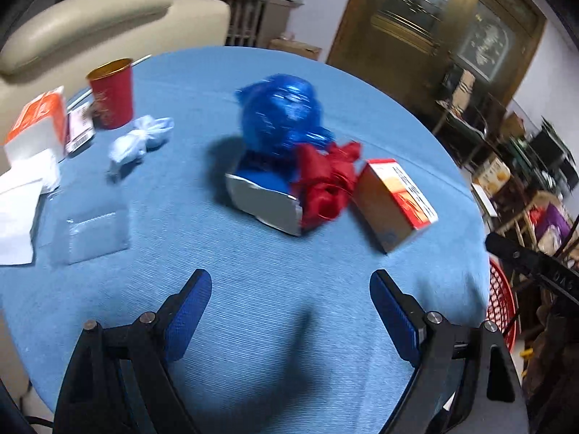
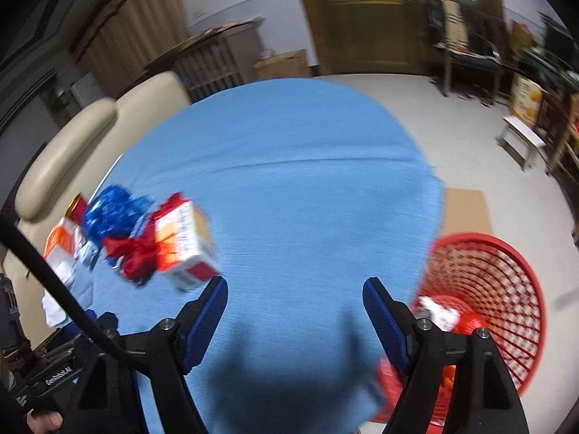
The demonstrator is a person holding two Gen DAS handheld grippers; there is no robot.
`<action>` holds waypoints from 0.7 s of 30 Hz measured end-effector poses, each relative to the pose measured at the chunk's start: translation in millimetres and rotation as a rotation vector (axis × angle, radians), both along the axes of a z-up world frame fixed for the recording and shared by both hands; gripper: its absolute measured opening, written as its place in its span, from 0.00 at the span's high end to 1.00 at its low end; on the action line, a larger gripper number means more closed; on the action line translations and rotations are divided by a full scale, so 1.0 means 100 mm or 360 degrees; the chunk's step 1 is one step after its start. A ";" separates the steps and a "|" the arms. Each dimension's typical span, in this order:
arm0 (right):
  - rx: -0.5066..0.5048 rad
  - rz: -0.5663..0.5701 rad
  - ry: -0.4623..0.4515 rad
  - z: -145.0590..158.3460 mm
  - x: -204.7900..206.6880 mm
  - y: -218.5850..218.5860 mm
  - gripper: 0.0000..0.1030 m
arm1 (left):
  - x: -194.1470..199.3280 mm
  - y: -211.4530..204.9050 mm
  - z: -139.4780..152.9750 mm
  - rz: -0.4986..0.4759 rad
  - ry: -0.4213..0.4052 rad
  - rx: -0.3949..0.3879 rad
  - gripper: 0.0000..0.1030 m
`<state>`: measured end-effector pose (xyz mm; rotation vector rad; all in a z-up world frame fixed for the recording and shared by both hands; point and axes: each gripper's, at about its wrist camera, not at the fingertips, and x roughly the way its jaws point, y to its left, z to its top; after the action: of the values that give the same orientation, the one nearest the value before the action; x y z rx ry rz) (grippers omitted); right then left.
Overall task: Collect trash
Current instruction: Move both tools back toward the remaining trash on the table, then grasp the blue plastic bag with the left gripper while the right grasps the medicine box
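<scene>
On the round table with a blue cloth (image 1: 289,307) lie a crumpled blue plastic bag (image 1: 282,112) over a torn grey carton (image 1: 264,202), a red crumpled wrapper (image 1: 325,184) and an orange-and-white box (image 1: 394,202). The left gripper (image 1: 289,289) is open and empty, hovering short of them. The right gripper (image 2: 295,296) is open and empty over the cloth (image 2: 289,181); the box (image 2: 184,242), red wrapper (image 2: 134,253) and blue bag (image 2: 108,213) lie to its left. A red mesh bin (image 2: 499,289) stands on the floor at right with some trash inside.
At the left of the table stand a red cup (image 1: 112,94), a white knotted bag (image 1: 139,141), an orange-white carton (image 1: 39,126), white paper (image 1: 18,213) and clear plastic (image 1: 94,231). A cream sofa (image 1: 90,18) is behind. The bin's rim (image 1: 501,307) shows past the table's right edge.
</scene>
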<state>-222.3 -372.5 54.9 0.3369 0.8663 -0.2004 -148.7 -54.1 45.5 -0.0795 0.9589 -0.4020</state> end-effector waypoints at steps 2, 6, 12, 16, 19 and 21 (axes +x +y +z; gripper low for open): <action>-0.0012 0.0074 0.0004 -0.02 0.16 0.18 0.22 | 0.06 0.07 0.04 0.0020 -0.0012 -0.0013 0.13; -0.0037 0.0167 0.0021 -0.06 0.45 0.44 0.22 | 0.17 0.15 0.14 0.0051 -0.0048 -0.0051 0.13; -0.0111 0.0232 0.0057 -0.16 0.82 0.61 0.22 | 0.39 0.14 0.29 0.0103 -0.0071 -0.0088 0.13; -0.0089 0.0246 0.0081 -0.26 0.95 0.62 0.22 | 0.57 0.04 0.41 0.0124 -0.0099 -0.0095 0.13; -0.0084 0.0274 0.0118 -0.35 1.03 0.64 0.22 | 0.74 -0.05 0.49 0.0134 -0.0122 -0.0097 0.13; -0.0082 0.0290 0.0125 -0.39 1.04 0.63 0.22 | 0.88 -0.12 0.52 0.0154 -0.0130 -0.0099 0.13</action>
<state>-118.1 -309.1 16.4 0.2017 0.9621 -0.0671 -60.5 -66.5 97.6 -0.1643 0.8587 -0.3436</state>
